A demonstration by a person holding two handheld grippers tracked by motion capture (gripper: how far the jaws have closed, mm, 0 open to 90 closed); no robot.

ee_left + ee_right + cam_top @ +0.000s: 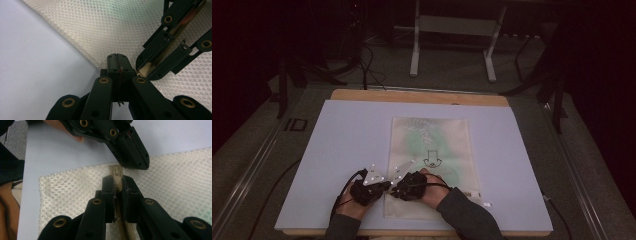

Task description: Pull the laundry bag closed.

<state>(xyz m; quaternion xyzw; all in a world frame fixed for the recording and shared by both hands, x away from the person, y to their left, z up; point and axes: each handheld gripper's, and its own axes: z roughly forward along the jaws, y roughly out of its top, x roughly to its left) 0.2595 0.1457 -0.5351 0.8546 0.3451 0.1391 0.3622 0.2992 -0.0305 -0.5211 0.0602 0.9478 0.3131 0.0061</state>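
A white mesh bag (432,150) with a green item and a black print inside lies flat on the pale blue mat (337,150). Both grippers meet at its near left corner. My left gripper (381,187) (117,58) is shut, its jaw tips pinching the bag's mesh edge (100,37). My right gripper (395,190) (117,182) is shut on the beige zipper pull (117,172), and the zipper tape runs back between its jaws. In the right gripper view the left gripper (130,147) sits just beyond the pull. In the left gripper view the right gripper (150,71) comes in from the right.
The mat lies on a wooden board (412,96). A small white tag (486,204) lies by the bag's near right corner. Metal stand legs (414,55) and cables (367,65) are on the floor behind the table. Dark cables trail from both grippers towards the near edge.
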